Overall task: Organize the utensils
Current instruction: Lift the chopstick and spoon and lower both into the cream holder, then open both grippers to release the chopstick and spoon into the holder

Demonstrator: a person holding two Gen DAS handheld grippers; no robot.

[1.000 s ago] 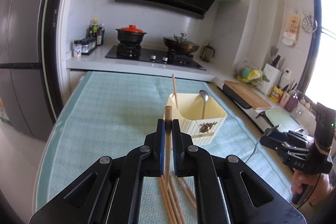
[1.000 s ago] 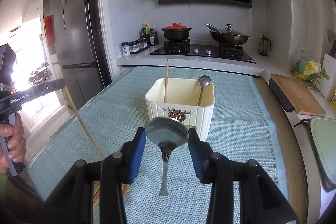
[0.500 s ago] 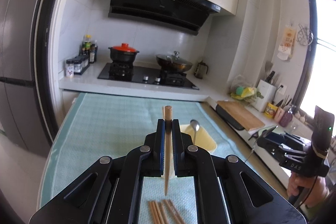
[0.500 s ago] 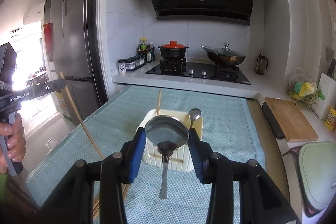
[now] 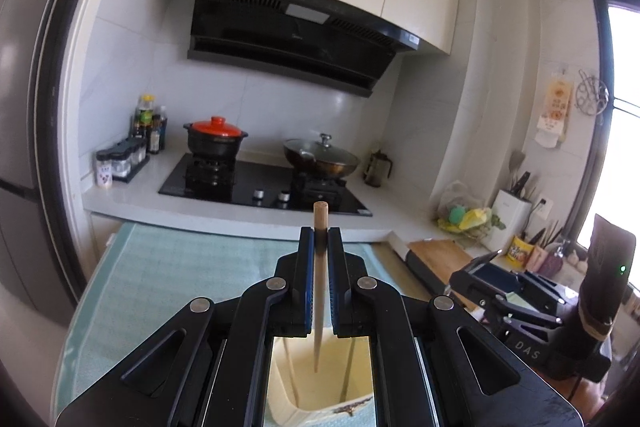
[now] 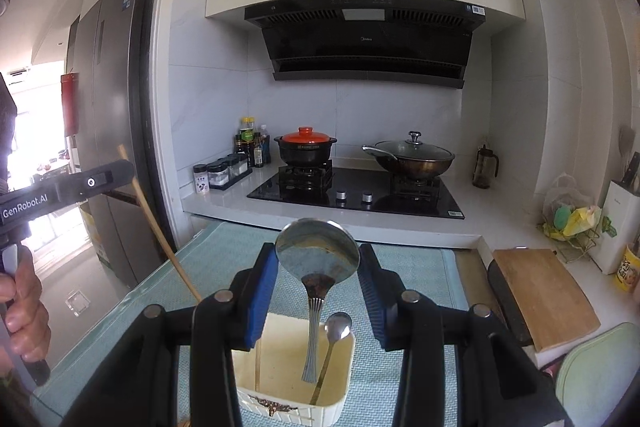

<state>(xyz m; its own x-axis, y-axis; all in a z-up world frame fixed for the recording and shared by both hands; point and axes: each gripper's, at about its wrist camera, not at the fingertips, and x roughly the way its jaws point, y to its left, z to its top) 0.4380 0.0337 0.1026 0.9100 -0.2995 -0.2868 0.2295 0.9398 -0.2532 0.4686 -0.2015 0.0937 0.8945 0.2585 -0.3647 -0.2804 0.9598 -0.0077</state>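
Observation:
My left gripper (image 5: pixel 320 239) is shut on a wooden chopstick (image 5: pixel 319 291) that hangs point down over the cream utensil holder (image 5: pixel 320 391). My right gripper (image 6: pixel 318 259) is shut on the bowl of a metal spoon (image 6: pixel 316 253), its handle hanging into the holder (image 6: pixel 292 375). The holder stands on the teal mat and holds one chopstick (image 6: pixel 258 367) on the left and a second spoon (image 6: pixel 334 339) on the right. The left gripper with its chopstick (image 6: pixel 160 227) also shows at the left of the right wrist view; the right gripper (image 5: pixel 500 291) shows at the right of the left wrist view.
The teal mat (image 6: pixel 404 383) covers the counter island. Beyond it is a stove (image 6: pixel 356 191) with a red-lidded pot (image 6: pixel 306 145) and a wok (image 6: pixel 412 155). A wooden cutting board (image 6: pixel 540 295) lies right, a fridge (image 6: pixel 108 107) stands left.
Both grippers have risen and moved forward over the holder. The chopstick and the spoon now hang above its opening. The loose chopsticks on the mat have dropped out of view.

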